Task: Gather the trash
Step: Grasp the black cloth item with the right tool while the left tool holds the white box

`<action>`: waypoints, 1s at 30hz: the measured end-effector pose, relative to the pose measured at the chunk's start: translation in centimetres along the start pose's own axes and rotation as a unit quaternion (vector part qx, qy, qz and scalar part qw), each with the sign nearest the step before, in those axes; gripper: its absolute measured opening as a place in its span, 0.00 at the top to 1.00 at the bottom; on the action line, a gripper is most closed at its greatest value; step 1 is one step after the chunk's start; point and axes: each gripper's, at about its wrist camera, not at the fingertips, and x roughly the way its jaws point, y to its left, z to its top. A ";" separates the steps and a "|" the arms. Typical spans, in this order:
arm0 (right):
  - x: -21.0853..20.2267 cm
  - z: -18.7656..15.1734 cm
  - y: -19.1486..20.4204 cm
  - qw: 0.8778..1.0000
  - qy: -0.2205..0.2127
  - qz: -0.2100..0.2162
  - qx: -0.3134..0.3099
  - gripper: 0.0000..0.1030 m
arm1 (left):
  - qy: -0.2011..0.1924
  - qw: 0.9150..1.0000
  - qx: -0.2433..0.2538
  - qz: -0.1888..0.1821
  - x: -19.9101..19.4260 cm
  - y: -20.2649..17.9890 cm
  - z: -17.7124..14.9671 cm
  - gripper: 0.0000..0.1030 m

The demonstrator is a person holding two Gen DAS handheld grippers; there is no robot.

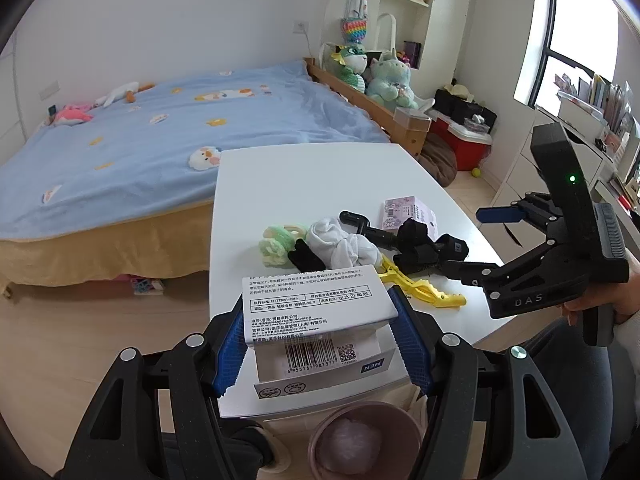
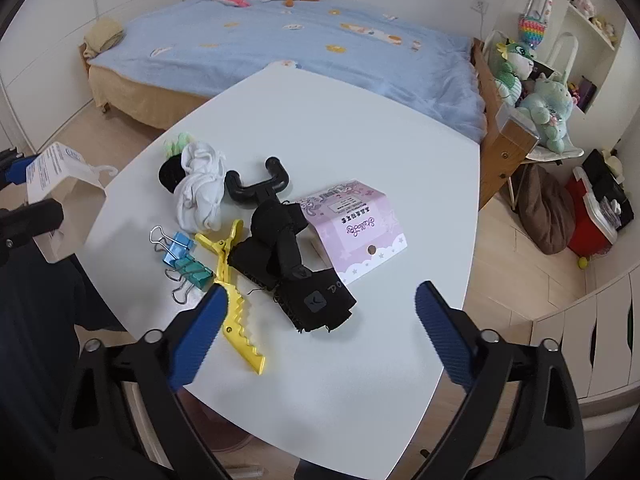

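My left gripper (image 1: pixel 316 312) is shut on a white cardboard box (image 1: pixel 316 356) with a barcode, its blue pads pressing both sides. The box hangs over the table's near edge, above a mauve bin (image 1: pixel 366 440) with a bag inside. In the right wrist view the same box (image 2: pixel 60 184) shows at far left. My right gripper (image 2: pixel 320 292) stands open over a black strap (image 2: pixel 280 248), touching nothing. A pink packaging card (image 2: pixel 356 228) lies just behind the strap. In the left wrist view the right gripper (image 1: pixel 480 240) hovers at the table's right side, held by a hand.
On the white table (image 2: pixel 320 120) lie a yellow clip (image 2: pixel 236 300), several binder clips (image 2: pixel 180 256), balled white socks (image 2: pixel 200 188) and a green fluffy item (image 2: pixel 178 142). A blue-covered bed (image 2: pixel 280 40) stands behind; toys, a red box and white drawers are at right.
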 end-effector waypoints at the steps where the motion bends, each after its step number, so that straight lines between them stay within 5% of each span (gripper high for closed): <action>1: 0.5 0.1 0.1 1.000 0.008 0.000 -0.004 0.22 | 0.001 1.000 -0.002 -0.001 0.0 0.1 -0.1 0.38; 9: 1.9 -0.1 0.0 1.000 0.023 0.017 -0.010 0.51 | 0.005 1.000 -0.002 -0.007 0.1 0.4 -0.4 0.38; 11: 1.7 -0.1 -0.1 1.000 0.021 0.019 -0.009 0.65 | 0.006 1.000 0.000 -0.010 0.1 0.4 -0.5 0.38; 17: 0.6 -0.6 0.0 1.000 0.002 0.020 -0.001 0.80 | 0.005 1.000 0.008 -0.021 0.0 0.1 -0.6 0.38; 30: -5.1 -2.4 0.0 0.996 -0.063 0.031 0.053 0.85 | -0.002 0.998 0.043 -0.042 -1.5 -1.2 -0.9 0.38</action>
